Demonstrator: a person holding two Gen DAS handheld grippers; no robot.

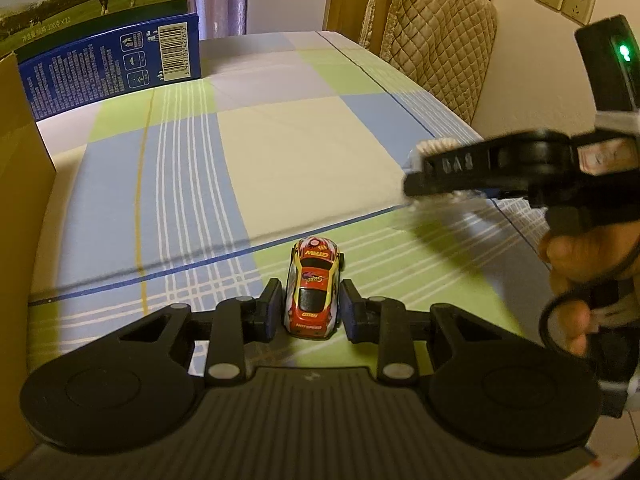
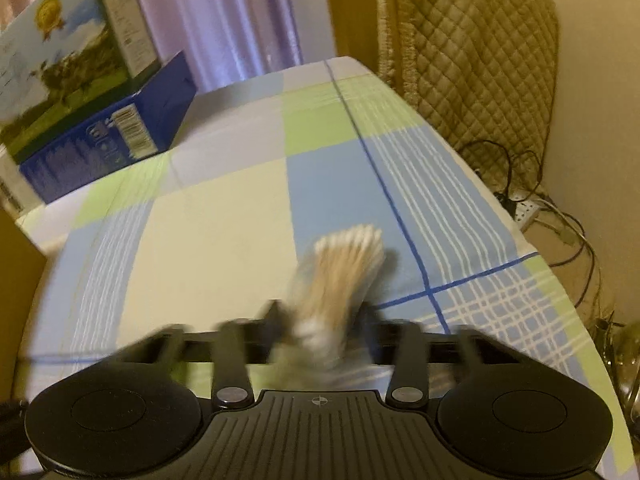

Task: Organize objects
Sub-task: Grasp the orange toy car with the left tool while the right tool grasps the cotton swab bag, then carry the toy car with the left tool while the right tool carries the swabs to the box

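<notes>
On checked cloth [image 1: 280,148], left fingers [image 1: 269,312] flank toy car [image 1: 314,288]; right fingers [image 2: 276,316] clamp cotton swabs [image 2: 340,276].

Home room, checked tablecloth [image 1: 280,140], quilted chair cover [image 1: 432,40], milk carton [image 1: 108,60]

Small red-and-yellow toy car [image 1: 313,289]: glossy painted shell, smooth, with printed lettering. Black two-finger left gripper [image 1: 308,312]: matt plastic, ribbed body, dull metal pivot pins. Checked blue, green and cream tablecloth [image 1: 280,140]: matt woven cloth. Blue printed milk carton [image 1: 116,60] at the far left corner: smooth, faintly shiny cardboard. Beige quilted cover [image 2: 480,60]: soft stitched fabric. Bundle of cotton swabs [image 2: 340,276]: pale sticks, blurred.
</notes>
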